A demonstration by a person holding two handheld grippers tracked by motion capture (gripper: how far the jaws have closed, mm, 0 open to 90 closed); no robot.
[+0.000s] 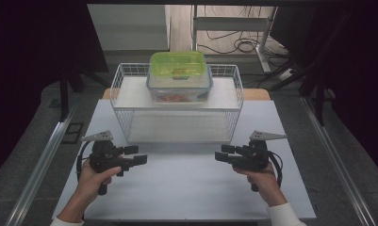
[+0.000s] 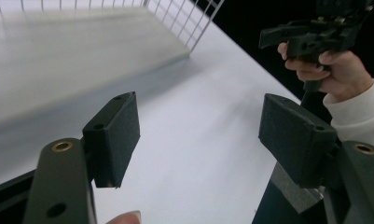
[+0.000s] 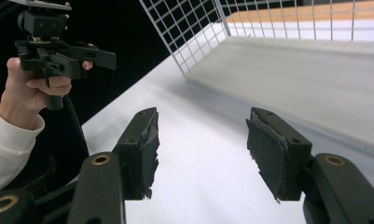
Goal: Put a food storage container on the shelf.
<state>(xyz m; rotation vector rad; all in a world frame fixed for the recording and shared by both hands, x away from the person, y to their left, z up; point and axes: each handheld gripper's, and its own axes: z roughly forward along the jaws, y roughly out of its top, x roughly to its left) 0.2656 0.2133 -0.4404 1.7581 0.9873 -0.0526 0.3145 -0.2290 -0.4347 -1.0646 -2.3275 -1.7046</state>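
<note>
A green-lidded food container (image 1: 179, 76) is held in a wire basket (image 1: 123, 120); both the left gripper (image 1: 138, 155) and right gripper (image 1: 222, 154) are seen released, empty.

A white table (image 1: 186, 188) stands on grey floor (image 1: 26, 141), cables (image 1: 234, 44) trailing beyond.

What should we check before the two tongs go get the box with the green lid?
1. Left tongs open, nothing between the pads: ok.
2. Right tongs open and holding nothing: ok.
3. Green-lidded container sitting upright on the raised shelf in the white wire basket: ok.
4. Lid fully clipped shut: cannot tell.
5. White table between the tongs and the basket free of anything in the way: ok.
6. Both tongs already near the container: not ok; they are in front of the basket, apart from it.
</note>
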